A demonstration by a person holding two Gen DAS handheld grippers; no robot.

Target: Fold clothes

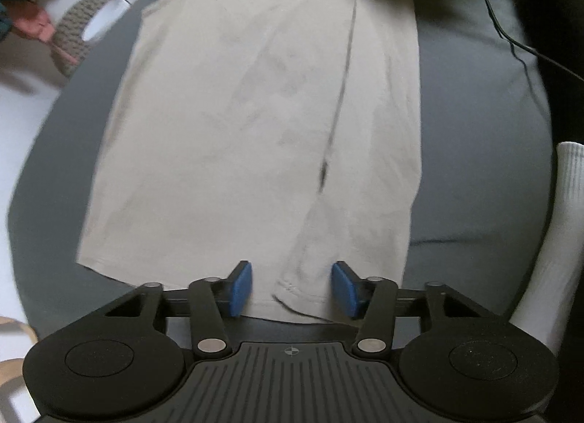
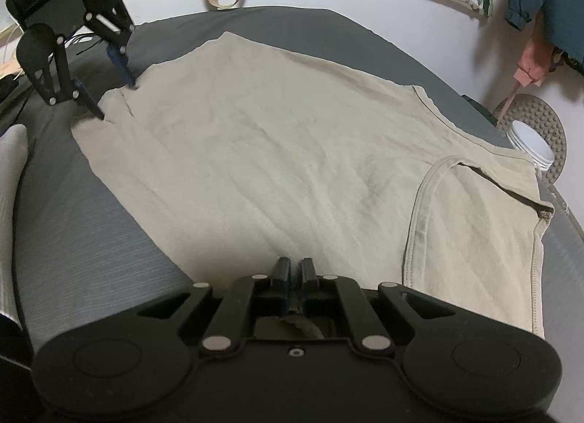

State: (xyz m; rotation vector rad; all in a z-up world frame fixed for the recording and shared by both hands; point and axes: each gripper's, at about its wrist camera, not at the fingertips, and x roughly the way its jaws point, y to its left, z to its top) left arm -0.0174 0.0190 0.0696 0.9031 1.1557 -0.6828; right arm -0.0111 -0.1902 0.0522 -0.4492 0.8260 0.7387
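A beige shirt (image 1: pixel 233 138) lies flat on the grey bench (image 1: pixel 474 130). My left gripper (image 1: pixel 291 286) fingers spread at its hem; my right gripper (image 2: pixel 295 277) clamps its shoulder edge.

Beige shirt (image 1: pixel 237 130), dark grey ribbed mat (image 2: pixel 91 240), blue-padded black tongs (image 1: pixel 292 289)

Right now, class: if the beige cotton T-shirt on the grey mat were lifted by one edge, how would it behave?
The beige cotton T-shirt would likely droop limply: it lies flat, creased and already folded over. It looks thin, so probably light. On the grey mat it may drag rather than slide.
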